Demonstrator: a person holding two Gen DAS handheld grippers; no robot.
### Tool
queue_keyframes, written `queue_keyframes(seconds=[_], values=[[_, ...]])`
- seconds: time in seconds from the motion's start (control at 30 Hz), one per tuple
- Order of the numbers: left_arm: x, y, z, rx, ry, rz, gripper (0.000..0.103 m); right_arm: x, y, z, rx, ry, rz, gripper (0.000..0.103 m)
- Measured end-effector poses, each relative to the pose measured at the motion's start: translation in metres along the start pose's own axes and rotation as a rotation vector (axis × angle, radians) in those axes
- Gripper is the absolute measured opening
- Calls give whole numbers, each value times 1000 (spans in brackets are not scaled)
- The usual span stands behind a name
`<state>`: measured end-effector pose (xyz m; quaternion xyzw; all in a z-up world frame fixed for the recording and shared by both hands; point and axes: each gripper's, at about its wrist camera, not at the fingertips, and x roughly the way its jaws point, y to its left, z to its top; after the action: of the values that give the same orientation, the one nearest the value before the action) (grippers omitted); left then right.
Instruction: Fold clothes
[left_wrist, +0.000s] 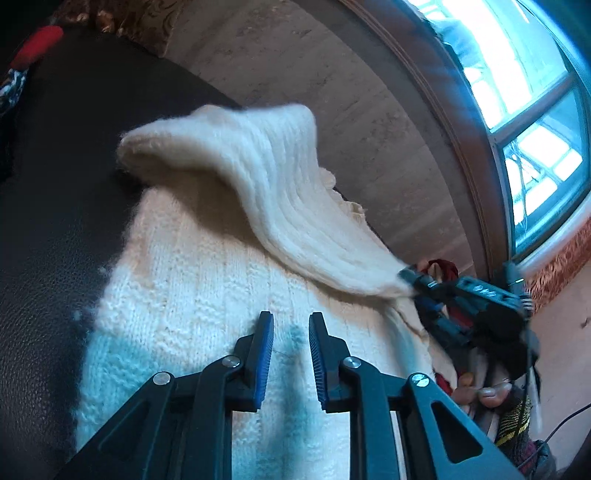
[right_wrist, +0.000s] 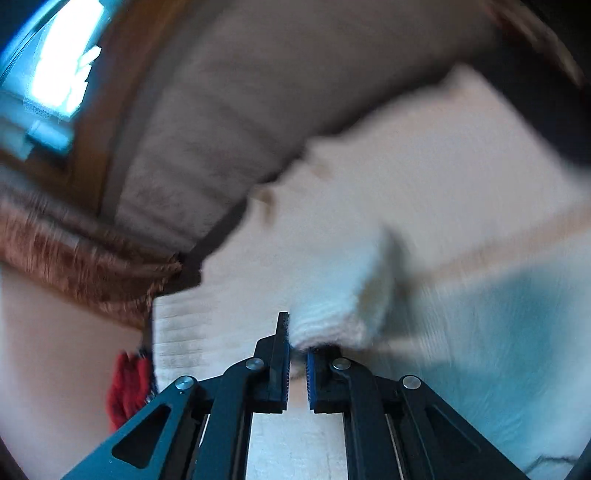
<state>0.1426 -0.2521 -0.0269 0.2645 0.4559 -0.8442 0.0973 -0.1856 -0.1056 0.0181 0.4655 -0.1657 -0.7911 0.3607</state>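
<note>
White sweater (left_wrist: 207, 295) lying on dark sofa (left_wrist: 55, 221). Sleeve (left_wrist: 266, 192) being held up by right gripper (left_wrist: 408, 284), pinched shut on cuff, stretching right-to-left over body. Left gripper (left_wrist: 291, 325) being held apart, empty, over body.

Dark leather-grained couch surface (left_wrist: 55, 229), patterned brown cushion (left_wrist: 147, 22) at its far end. Rough grey-beige wall (left_wrist: 332, 92) behind, meeting a brown wooden window frame (left_wrist: 476, 155). Bright daylight through multi-pane window (left_wrist: 524, 92); brown patterned fabric (right_wrist: 66, 258) below the sill.
</note>
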Motion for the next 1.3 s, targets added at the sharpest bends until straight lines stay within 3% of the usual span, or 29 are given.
queue_keyframes(seconds=[0.07,0.3,0.43,0.5,0.63,0.77,0.9,1.03,1.13,1.23,1.3], values=[[-2,-2,7,-23,-13,-9,25,-10,24,20,-127,-17,-4,7],[0,5,34,-82,-68,30,25,-40,87,77,-339,-98,52,7],[-10,18,41,-87,-98,72,26,-70,76,88,-382,-172,10,7],[-7,27,40,-102,-81,87,26,-75,43,88,-347,-181,-61,7],[-5,32,39,-123,-75,61,26,-59,-50,80,-167,-114,-191,7],[-5,32,41,-172,-73,1,27,-43,-115,65,23,-61,-169,7],[6,19,51,-208,-105,-17,27,-34,-116,57,9,-41,-147,8],[12,31,62,-330,-126,-47,31,-38,-118,61,43,-46,-58,12],[22,36,69,-421,-111,-64,33,-35,-134,56,144,-19,-9,12],[19,36,70,-425,-137,-60,34,-31,-156,49,277,-32,37,14],[16,36,71,-425,-155,-56,27,-25,-166,47,340,-39,55,15]])
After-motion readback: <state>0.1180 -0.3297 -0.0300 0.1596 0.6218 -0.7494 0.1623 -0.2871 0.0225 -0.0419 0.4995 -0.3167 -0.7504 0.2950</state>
